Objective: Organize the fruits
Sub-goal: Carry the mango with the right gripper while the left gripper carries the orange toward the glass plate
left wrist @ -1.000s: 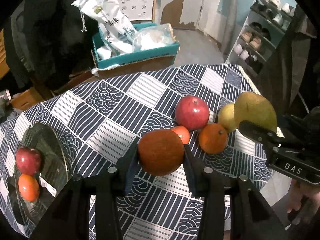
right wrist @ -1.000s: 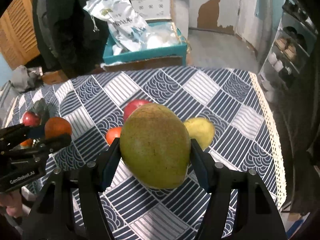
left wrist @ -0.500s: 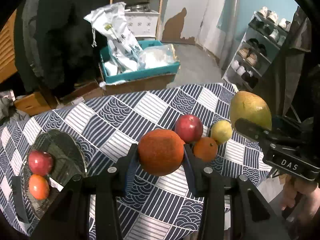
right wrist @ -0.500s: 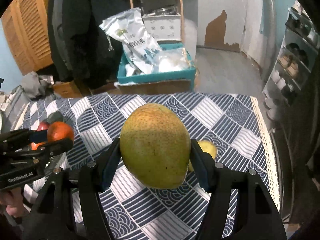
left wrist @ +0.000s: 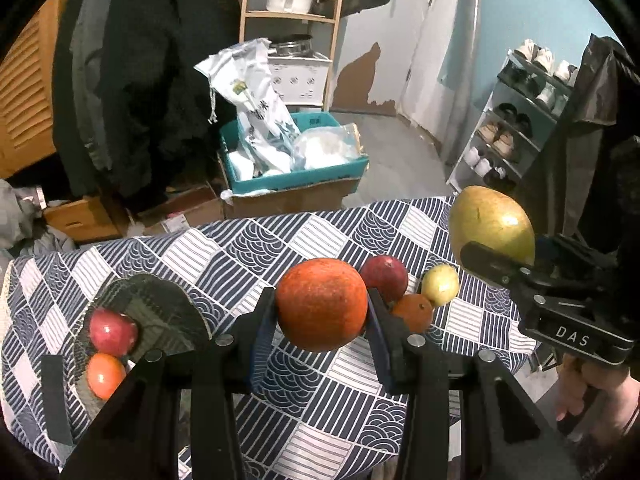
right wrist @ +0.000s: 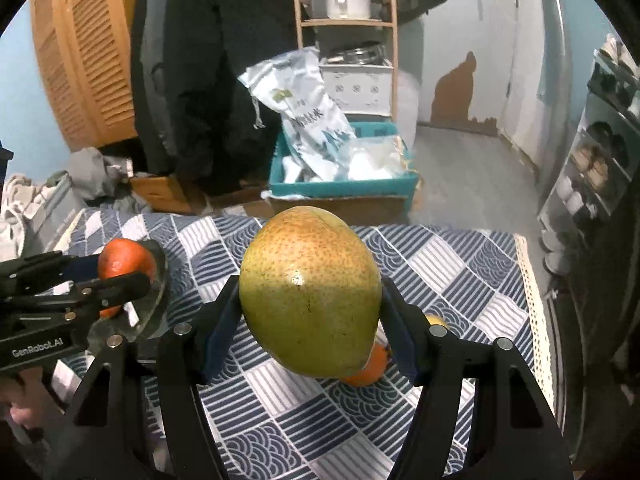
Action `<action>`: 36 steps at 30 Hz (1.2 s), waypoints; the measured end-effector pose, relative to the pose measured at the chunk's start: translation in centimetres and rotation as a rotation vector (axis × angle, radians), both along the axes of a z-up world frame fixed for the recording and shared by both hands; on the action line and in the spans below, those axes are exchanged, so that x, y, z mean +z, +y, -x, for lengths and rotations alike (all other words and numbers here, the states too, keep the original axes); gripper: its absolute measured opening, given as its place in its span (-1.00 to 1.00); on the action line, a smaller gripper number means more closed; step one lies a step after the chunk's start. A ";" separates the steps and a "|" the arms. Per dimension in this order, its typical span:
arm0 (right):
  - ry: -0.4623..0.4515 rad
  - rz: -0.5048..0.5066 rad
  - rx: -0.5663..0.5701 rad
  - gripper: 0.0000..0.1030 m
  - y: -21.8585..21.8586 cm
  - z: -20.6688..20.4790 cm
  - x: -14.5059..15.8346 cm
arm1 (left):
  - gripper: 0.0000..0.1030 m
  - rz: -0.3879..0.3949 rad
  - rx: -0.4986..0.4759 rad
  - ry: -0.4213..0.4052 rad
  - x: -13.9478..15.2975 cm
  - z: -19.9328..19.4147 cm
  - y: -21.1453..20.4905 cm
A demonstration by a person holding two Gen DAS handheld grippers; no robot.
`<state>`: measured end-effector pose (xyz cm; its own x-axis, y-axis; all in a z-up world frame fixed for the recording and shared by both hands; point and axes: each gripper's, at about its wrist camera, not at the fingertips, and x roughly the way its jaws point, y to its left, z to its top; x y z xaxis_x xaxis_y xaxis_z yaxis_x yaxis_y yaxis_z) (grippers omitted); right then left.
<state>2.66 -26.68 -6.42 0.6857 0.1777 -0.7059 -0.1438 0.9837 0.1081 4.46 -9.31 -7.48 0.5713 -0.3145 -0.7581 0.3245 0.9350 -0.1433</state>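
My left gripper (left wrist: 322, 306) is shut on a large orange (left wrist: 321, 304) and holds it above the patterned tablecloth (left wrist: 248, 248). My right gripper (right wrist: 312, 304) is shut on a big green-yellow mango (right wrist: 310, 290), also held in the air; the mango also shows in the left wrist view (left wrist: 490, 224). A dark glass plate (left wrist: 160, 312) at the table's left holds a red apple (left wrist: 113, 331) and a small orange (left wrist: 105, 375). On the cloth lie a red apple (left wrist: 386, 276), a lemon (left wrist: 440, 284) and a small orange (left wrist: 414, 312).
Beyond the table stands a teal box (left wrist: 296, 172) with white bags on cardboard boxes. A shoe rack (left wrist: 520, 120) is at the right, a wooden shelf (left wrist: 288, 16) and dark coats behind. The table's right edge (right wrist: 532, 300) has a lace trim.
Both grippers have risen and pulled back from the table with their fruit; the table and the fruits on it now look lower and farther away.
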 end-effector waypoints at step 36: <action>-0.004 -0.021 0.242 0.31 13.4 -3.1 1.8 | -0.15 0.003 0.238 -0.002 0.1 0.8 11.8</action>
<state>5.78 -13.27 -4.59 0.6243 0.3522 -0.6973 -0.3759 0.9179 0.1271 3.66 2.51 -7.37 0.6310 -0.1732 -0.7562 0.0953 0.9847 -0.1461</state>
